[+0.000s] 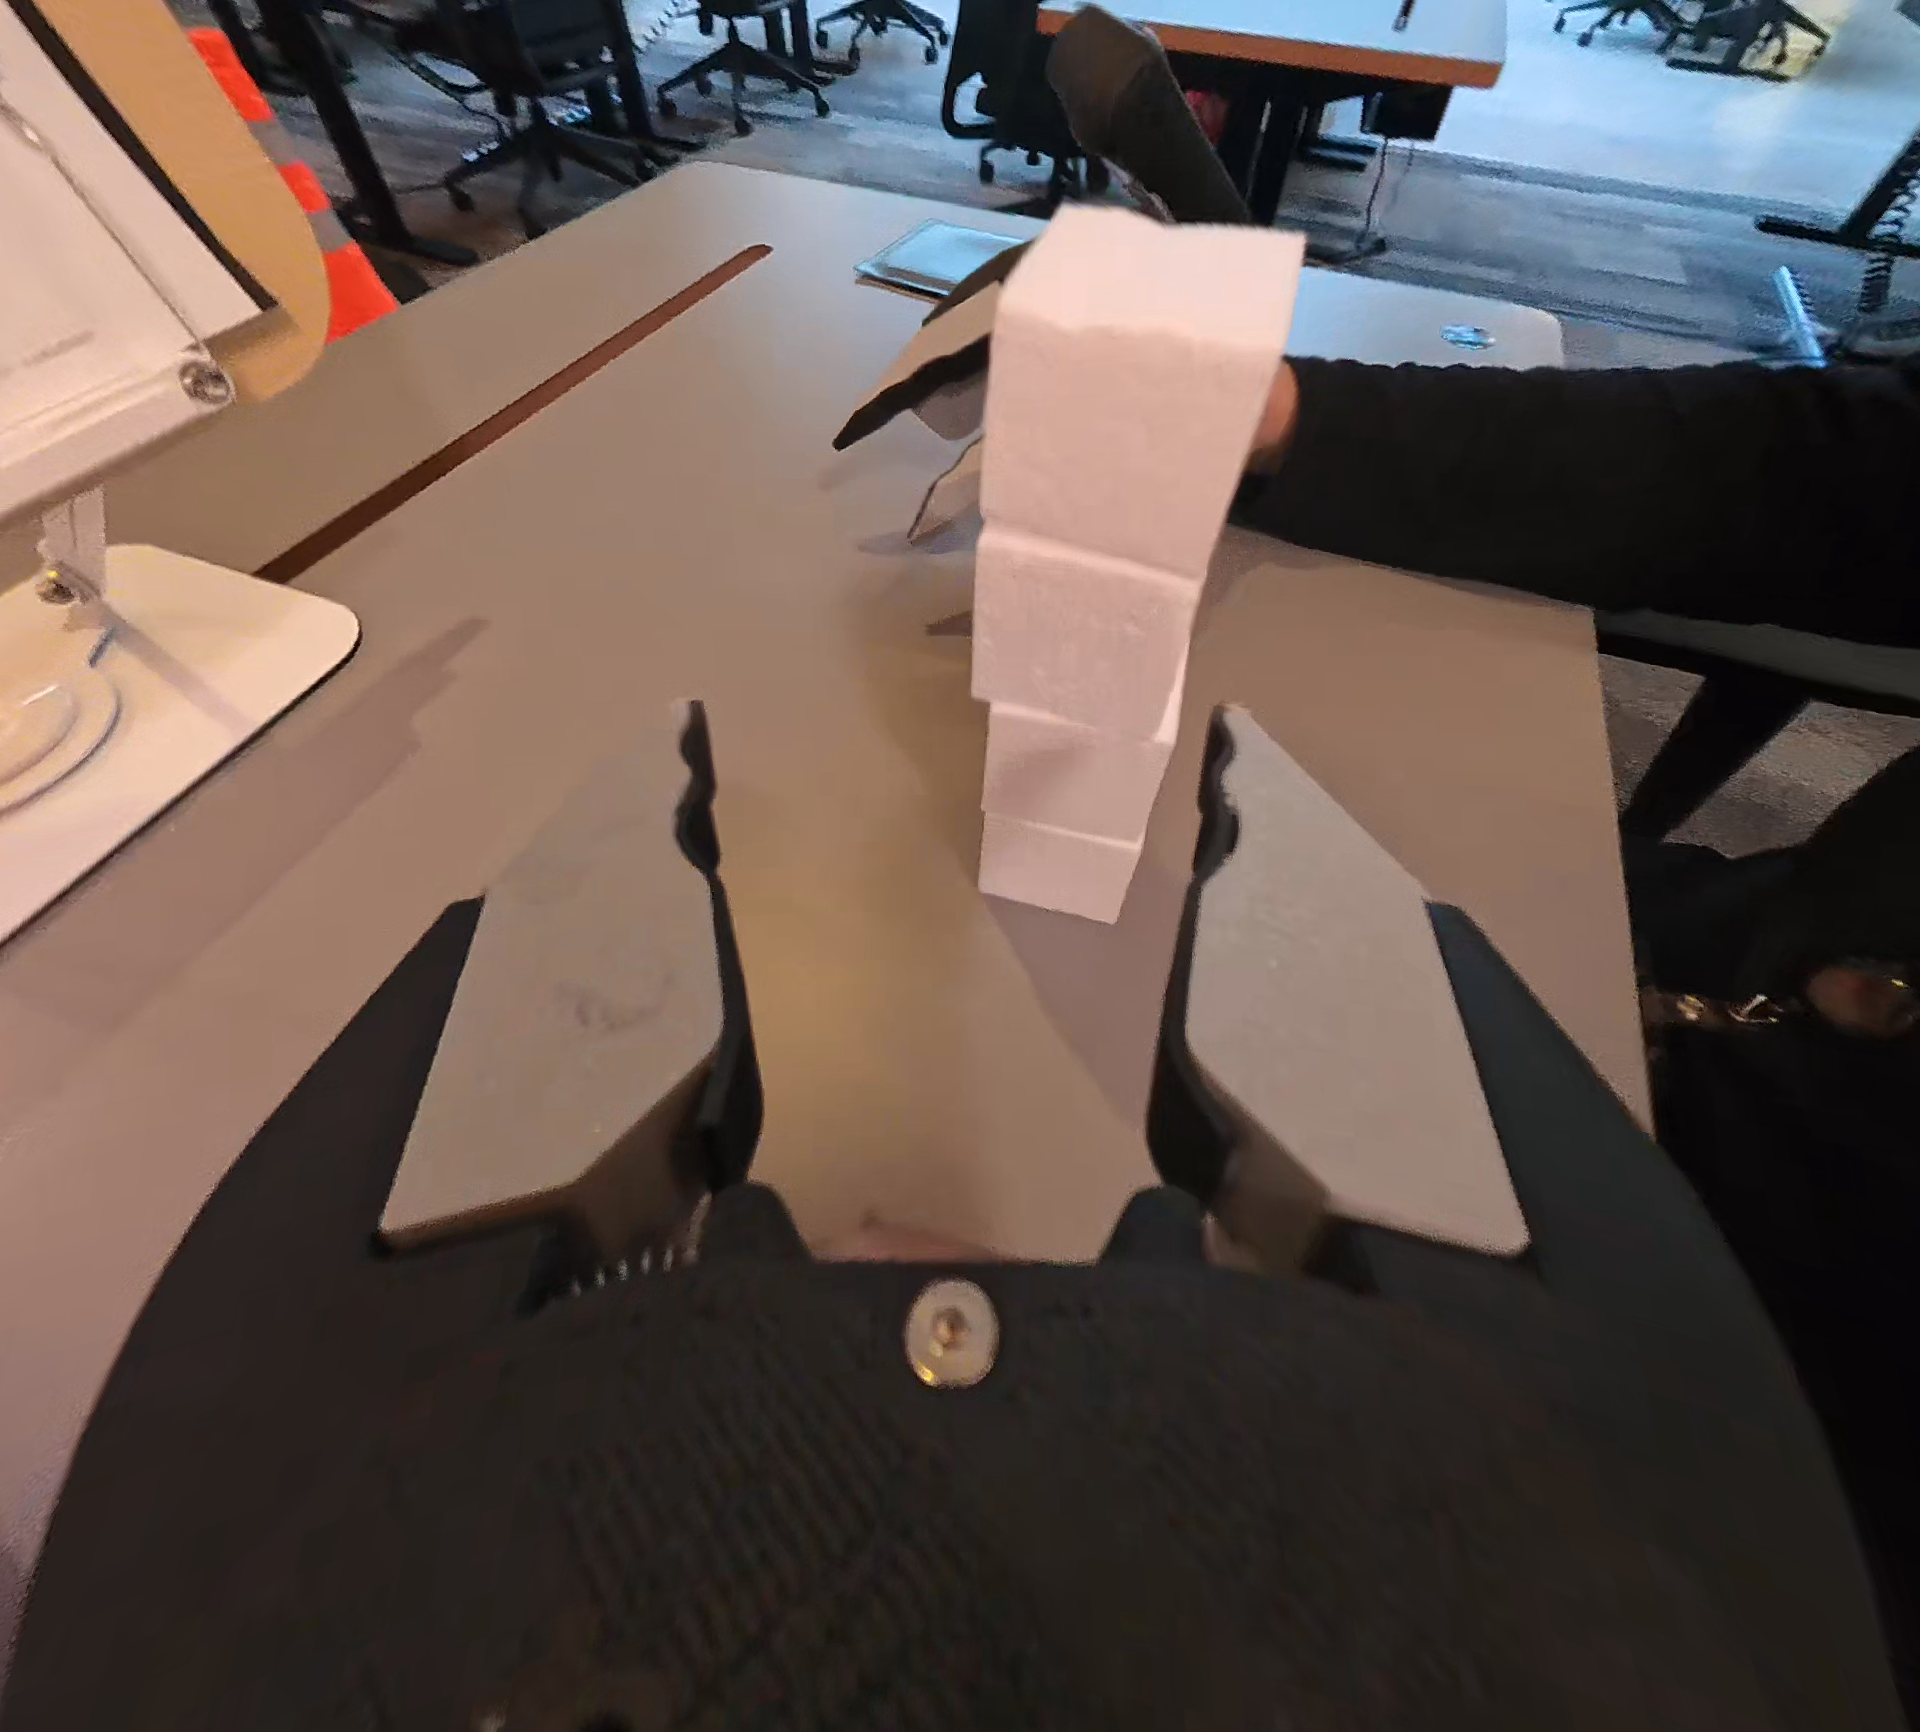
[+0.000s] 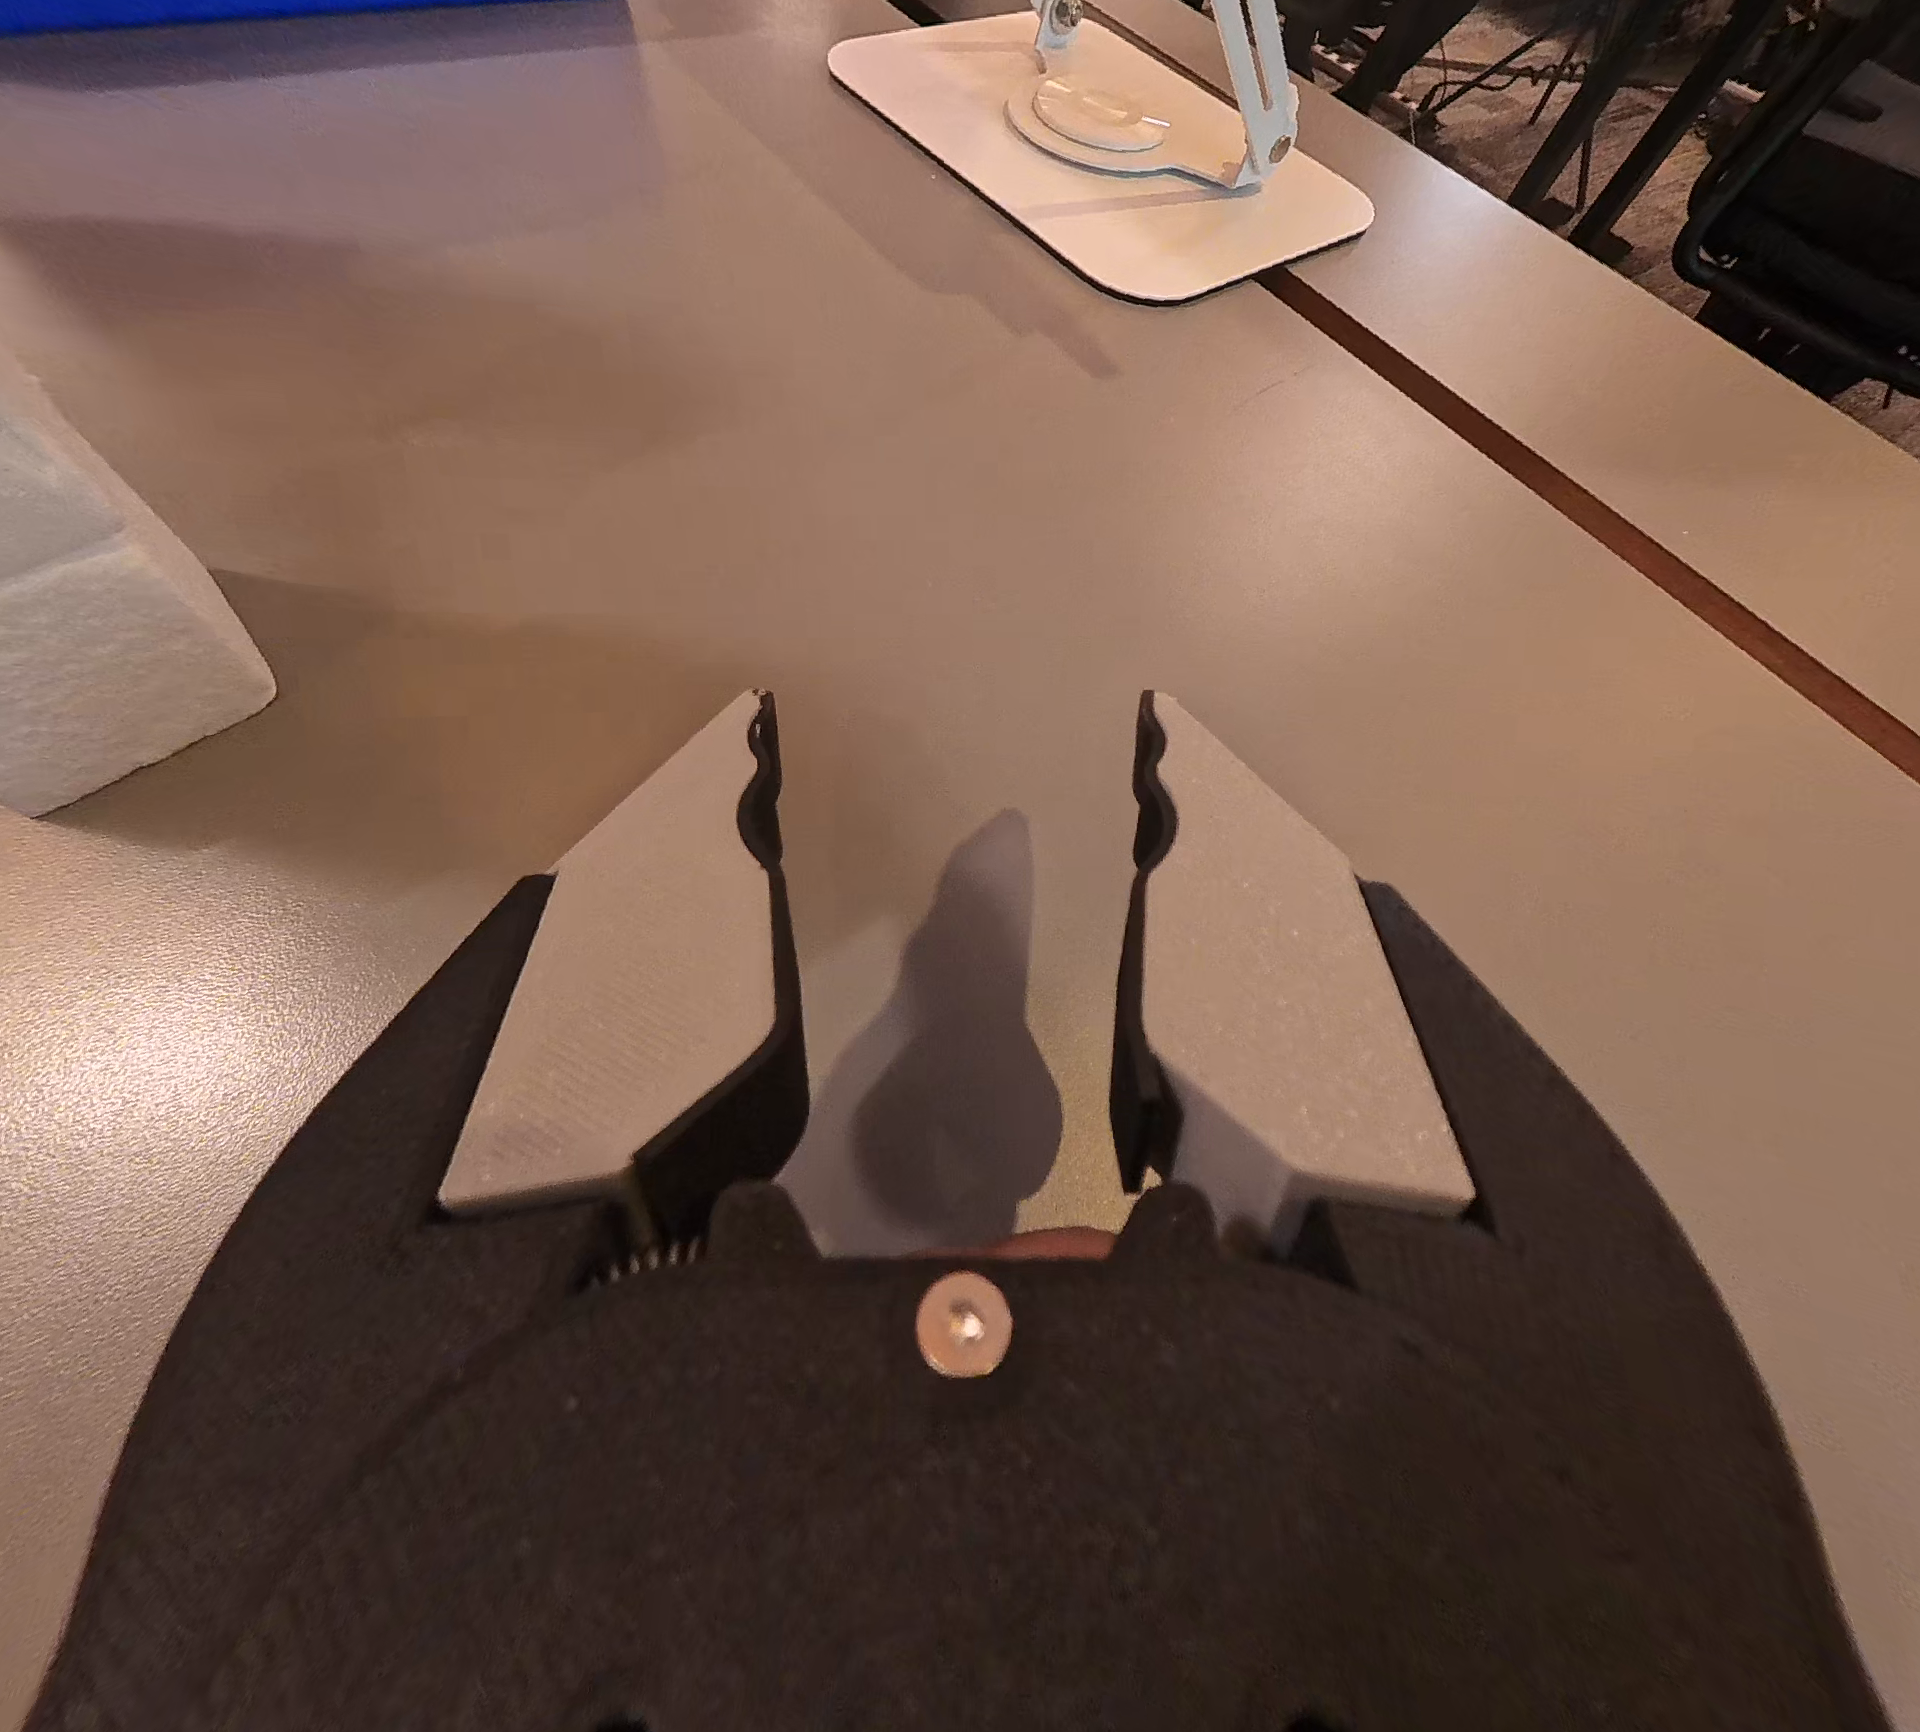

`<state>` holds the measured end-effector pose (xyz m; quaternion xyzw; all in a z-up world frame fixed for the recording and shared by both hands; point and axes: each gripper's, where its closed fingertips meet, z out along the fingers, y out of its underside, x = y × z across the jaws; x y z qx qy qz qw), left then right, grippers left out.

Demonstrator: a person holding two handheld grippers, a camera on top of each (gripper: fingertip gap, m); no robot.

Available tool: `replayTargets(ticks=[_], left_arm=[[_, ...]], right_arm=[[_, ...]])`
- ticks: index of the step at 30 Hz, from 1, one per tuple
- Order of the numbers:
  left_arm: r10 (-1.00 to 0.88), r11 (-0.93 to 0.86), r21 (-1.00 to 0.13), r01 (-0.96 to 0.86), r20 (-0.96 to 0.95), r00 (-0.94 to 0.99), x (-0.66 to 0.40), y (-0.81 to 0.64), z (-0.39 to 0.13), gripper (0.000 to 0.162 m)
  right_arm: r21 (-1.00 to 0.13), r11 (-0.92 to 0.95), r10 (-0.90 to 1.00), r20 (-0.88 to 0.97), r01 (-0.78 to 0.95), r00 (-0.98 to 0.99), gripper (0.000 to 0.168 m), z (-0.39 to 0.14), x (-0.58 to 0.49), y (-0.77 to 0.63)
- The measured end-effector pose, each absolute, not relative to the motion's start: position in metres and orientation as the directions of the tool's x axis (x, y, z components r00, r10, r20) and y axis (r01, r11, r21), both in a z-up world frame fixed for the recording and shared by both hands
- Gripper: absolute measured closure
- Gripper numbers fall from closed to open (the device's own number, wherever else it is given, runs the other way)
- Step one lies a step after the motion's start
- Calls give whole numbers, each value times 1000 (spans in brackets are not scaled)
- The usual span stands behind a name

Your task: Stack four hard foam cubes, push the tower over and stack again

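Four white foam cubes stand stacked as a tower on the grey table.
Our left gripper waits just in front of the tower, our right gripper beside it, both spread apart and empty; we judge the push comes next, a sideways nudge.

A grey-brown worktop carries a four-cube white foam tower near its right edge, a white stand base left, and a dark slot running far-left.
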<state>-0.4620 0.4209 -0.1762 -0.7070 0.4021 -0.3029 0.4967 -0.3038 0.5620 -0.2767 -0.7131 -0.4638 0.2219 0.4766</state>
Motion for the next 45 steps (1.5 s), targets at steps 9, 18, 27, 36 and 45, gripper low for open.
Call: replayTargets(ticks=[9,18,27,36,45], left_arm=[[-735,-271,-944,-190,75,674,-485,433,-229,149],[-415,-407,-879,-246,-62,908,-547,474,-269,162],[-371,-459,-867,-194,-11,928,-556,476,-278,155],[-301,-493,-849,-191,-40,953,-573,477,-282,158],[-293,-500,-854,-142,12,956,-575,476,-281,155]], right_arm=[[-889,-88,886,136,448,444,111,-273,-308,553],[-844,146,964,238,516,116,168,-269,-334,491],[-824,316,942,212,470,-262,168,-255,-334,395],[-830,394,881,219,394,-419,168,-238,-341,342],[-751,438,845,156,493,-512,168,-253,-365,347]])
